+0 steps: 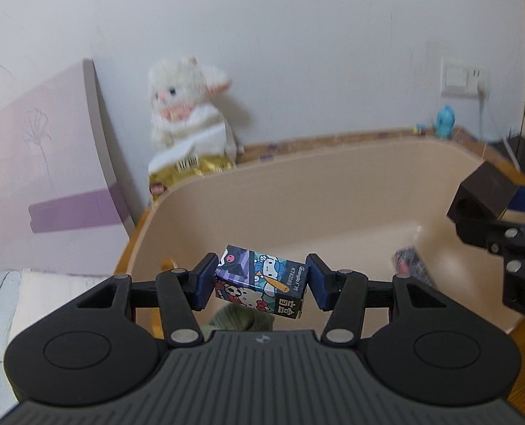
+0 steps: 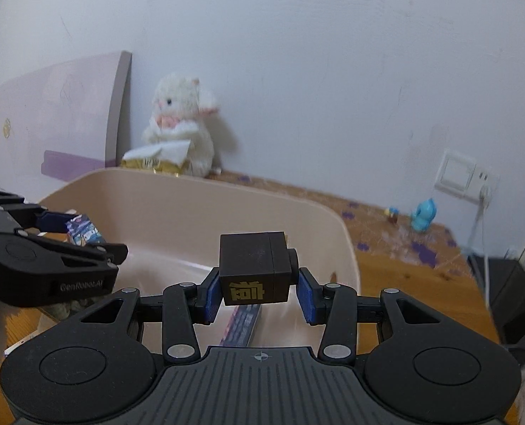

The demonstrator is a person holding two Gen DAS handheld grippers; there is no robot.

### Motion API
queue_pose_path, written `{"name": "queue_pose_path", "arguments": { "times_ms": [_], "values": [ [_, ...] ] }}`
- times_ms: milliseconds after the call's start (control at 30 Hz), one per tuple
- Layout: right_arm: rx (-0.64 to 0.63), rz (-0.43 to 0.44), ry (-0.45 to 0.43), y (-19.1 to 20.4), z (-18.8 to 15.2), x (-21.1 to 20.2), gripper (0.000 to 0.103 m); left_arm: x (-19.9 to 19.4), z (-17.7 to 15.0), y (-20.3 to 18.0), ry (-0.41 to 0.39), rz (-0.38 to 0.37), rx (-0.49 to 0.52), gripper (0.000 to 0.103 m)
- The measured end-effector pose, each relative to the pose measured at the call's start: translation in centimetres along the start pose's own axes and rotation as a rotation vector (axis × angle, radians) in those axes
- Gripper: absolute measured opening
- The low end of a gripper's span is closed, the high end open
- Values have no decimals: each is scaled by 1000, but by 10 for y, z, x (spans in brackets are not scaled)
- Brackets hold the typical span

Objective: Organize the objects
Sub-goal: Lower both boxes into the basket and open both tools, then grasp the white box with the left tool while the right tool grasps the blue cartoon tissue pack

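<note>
My left gripper (image 1: 261, 281) is shut on a small cartoon-printed box (image 1: 260, 279) and holds it tilted over the beige plastic bin (image 1: 298, 163). My right gripper (image 2: 257, 292) holds a dark brown box with a gold character (image 2: 253, 269) above the same bin (image 2: 177, 191); its left pad touches the box and a small gap shows at the right pad. The right gripper and brown box (image 1: 482, 194) show at the right of the left wrist view. The left gripper with the cartoon box (image 2: 83, 233) shows at the left of the right wrist view.
A white plush cat (image 1: 188, 106) and a gold snack bag (image 1: 188, 170) stand behind the bin against the wall. A blue toy figure (image 2: 423, 216) sits on the wooden desk near a wall socket (image 2: 464, 177). A printed packet (image 2: 243, 324) and a green item (image 1: 241, 320) lie in the bin.
</note>
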State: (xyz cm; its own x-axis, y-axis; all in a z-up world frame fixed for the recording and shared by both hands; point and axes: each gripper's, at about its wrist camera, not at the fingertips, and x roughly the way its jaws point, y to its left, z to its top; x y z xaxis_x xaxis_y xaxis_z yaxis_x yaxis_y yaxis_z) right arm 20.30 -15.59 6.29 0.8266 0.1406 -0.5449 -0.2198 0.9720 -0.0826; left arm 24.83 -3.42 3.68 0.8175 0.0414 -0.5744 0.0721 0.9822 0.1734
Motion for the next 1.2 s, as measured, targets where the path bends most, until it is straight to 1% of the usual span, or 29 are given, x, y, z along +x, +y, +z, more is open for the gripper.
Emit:
{"name": "queue_pose_path", "arguments": {
  "times_ms": [67,167,200,267,333,400,433,467,533,567,600,667,733,933,1100,1200],
  "values": [
    [5,1,19,-1,-3,5,41,5,-3,0,32,-5,1,56],
    [34,9,49,-3,-7,9,41,5,-4,0,52,-9,-1,57],
    [48,13,52,-4,-8,8,50,3,-5,0,49,-8,-1,57],
    [62,12,35,-6,-8,2,53,0,-5,2,41,-1,-5,60],
    [77,15,19,-8,-5,-6,61,-5,-5,7,30,0,-23,75],
    [92,8,-4,-9,-3,-16,78,-13,-4,13,10,-10,-50,82],
    [98,6,-15,-10,-2,-21,82,-17,-4,17,2,-13,-61,85],
    [102,5,-25,-10,-1,-26,88,-22,-3,19,-3,-12,-67,86],
    [99,0,-48,-8,0,-38,95,-31,-1,24,-9,-5,-70,88],
    [96,0,-59,-7,0,-44,101,-36,-1,26,-16,-5,-74,88],
    [96,3,-69,-6,-1,-49,103,-41,-1,29,-21,-5,-80,88],
    [96,9,-72,-5,-2,-58,103,-52,-2,35,-29,-11,-93,90],
    [94,13,-70,-2,-4,-66,103,-62,-5,40,-40,-16,-103,94],
    [76,19,-56,9,-17,-80,103,-86,-18,51,-53,-25,-103,95],
    [54,28,-3,18,-34,-76,103,-100,-36,59,-47,-33,-93,95],
    [47,37,42,22,-47,-69,103,-102,-48,62,-27,-33,-76,95]
  ]
}}
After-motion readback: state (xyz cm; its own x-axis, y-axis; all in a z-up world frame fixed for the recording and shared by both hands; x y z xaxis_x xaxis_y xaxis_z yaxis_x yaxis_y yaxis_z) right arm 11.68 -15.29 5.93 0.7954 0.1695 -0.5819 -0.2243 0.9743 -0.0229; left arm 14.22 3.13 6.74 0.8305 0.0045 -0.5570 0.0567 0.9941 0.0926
